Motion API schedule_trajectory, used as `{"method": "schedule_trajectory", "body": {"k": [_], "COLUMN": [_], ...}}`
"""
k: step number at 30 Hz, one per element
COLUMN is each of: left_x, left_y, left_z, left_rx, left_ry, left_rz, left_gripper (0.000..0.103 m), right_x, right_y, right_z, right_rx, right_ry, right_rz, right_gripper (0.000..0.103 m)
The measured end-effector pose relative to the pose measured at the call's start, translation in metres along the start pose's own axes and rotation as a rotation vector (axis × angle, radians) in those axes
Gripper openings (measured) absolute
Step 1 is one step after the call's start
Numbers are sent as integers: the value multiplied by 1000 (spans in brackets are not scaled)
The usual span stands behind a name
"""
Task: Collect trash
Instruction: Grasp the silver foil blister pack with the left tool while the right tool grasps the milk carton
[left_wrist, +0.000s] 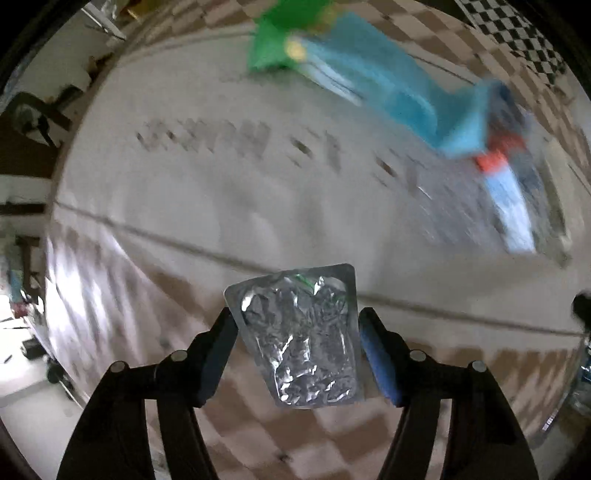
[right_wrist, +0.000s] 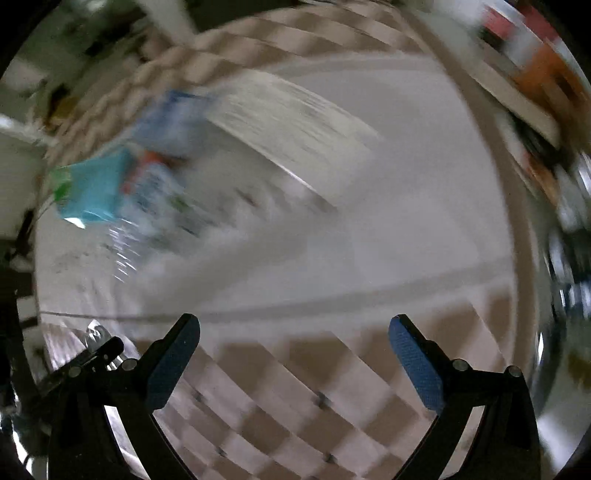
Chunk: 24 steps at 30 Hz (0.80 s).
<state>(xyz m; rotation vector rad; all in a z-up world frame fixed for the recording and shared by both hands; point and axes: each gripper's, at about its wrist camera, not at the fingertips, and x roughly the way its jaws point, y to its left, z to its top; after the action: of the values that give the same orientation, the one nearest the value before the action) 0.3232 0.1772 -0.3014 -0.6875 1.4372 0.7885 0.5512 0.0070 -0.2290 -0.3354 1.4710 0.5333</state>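
Two blurred fisheye views are given, each looking down along a pair of black tongs with blue pads.

In the left wrist view, the left tongs (left_wrist: 297, 332) are seen pointing down at a pale sheet (left_wrist: 207, 206) laid over a brown and white checked counter (left_wrist: 258, 435). A crumpled silver blister pack (left_wrist: 301, 338) is shown between the two pads, with its left edge touching the left pad and its right edge just beside the right pad; the tongs are partly closed around it (whether the right pad actually presses on it cannot be told). Further off, at the top right, a heap of trash is smeared by motion: a green wrapper (left_wrist: 269, 44), a long light blue packet (left_wrist: 388, 88), and something red and pale blue (left_wrist: 506, 184) beside clear crinkled plastic.

In the right wrist view, the right tongs (right_wrist: 293, 332) are shown wide open with nothing between the pads, above the same checked counter (right_wrist: 295, 406) and pale sheet. A white printed paper (right_wrist: 295, 122) is seen lying ahead, and the blurred blue and green trash (right_wrist: 96, 184) lies to its left, well apart from the tongs.
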Motion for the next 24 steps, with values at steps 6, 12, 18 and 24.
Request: {"method": "schedule_trajectory", "body": {"k": [6, 12, 18, 24], "left_x": [19, 28, 34, 35], "left_y": [30, 48, 29, 3], "left_z": [31, 35, 17, 8], "left_rx": [-68, -112, -114, -108], "left_ry": [58, 94, 136, 123], "left_rz": [-80, -142, -167, -74], "left_gripper": [65, 71, 71, 71], "right_x": [21, 49, 42, 41], "right_y": [80, 103, 84, 51], "right_z": [70, 100, 64, 14], "right_rx": [-181, -235, -137, -39], "right_ry": [-2, 47, 101, 151], "right_rz": [-6, -16, 12, 21], "right_gripper": [95, 69, 62, 62]}}
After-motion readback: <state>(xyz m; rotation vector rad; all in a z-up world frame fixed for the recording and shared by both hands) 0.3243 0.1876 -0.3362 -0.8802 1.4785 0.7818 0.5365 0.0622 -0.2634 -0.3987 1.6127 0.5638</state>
